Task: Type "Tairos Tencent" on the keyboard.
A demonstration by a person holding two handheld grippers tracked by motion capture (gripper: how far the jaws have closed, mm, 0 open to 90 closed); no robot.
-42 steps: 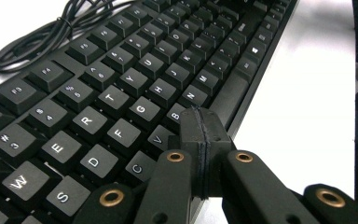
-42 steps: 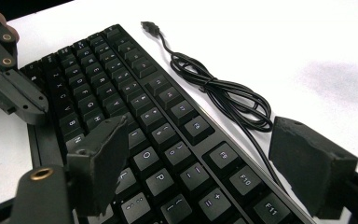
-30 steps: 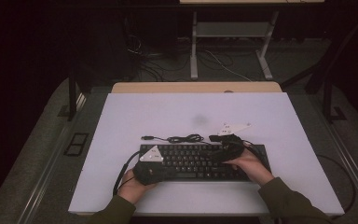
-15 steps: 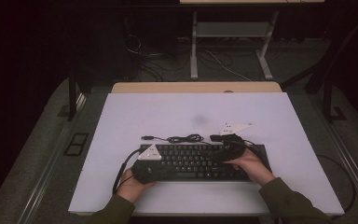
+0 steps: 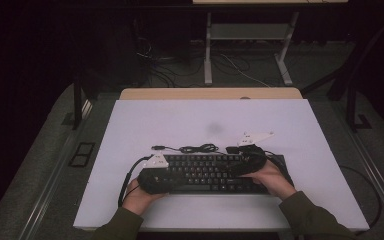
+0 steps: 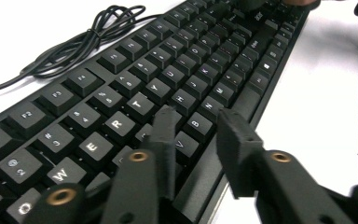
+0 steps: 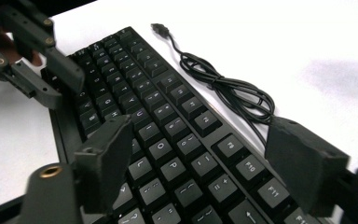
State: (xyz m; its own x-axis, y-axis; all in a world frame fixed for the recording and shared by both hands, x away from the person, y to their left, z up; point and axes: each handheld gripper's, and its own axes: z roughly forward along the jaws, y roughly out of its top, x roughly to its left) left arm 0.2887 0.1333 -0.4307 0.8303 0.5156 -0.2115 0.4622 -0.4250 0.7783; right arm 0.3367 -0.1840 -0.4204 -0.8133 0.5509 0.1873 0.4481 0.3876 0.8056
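Observation:
A black keyboard (image 5: 205, 175) lies flat near the front of the white table (image 5: 205, 120), its keys facing up (image 6: 135, 102) (image 7: 168, 116). My left gripper (image 5: 166, 182) is at the keyboard's left end. Its jaws have just been opening and stand a little apart above the lower key rows (image 6: 198, 116), with nothing between them. My right gripper (image 5: 236, 167) is at the right end. Its jaws stand wide (image 7: 200, 135) and have just been closing a little. One is over the front keys, the other by the back edge. The left gripper (image 7: 63, 88) also appears far off in the right gripper view.
The keyboard's black cable (image 5: 195, 148) lies bundled on the table just behind it (image 6: 74, 42) (image 7: 228, 88), ending in a USB plug (image 7: 158, 28). A hand holds each gripper from the table's front edge. Behind the table stand desk legs (image 5: 208, 55) and floor cables.

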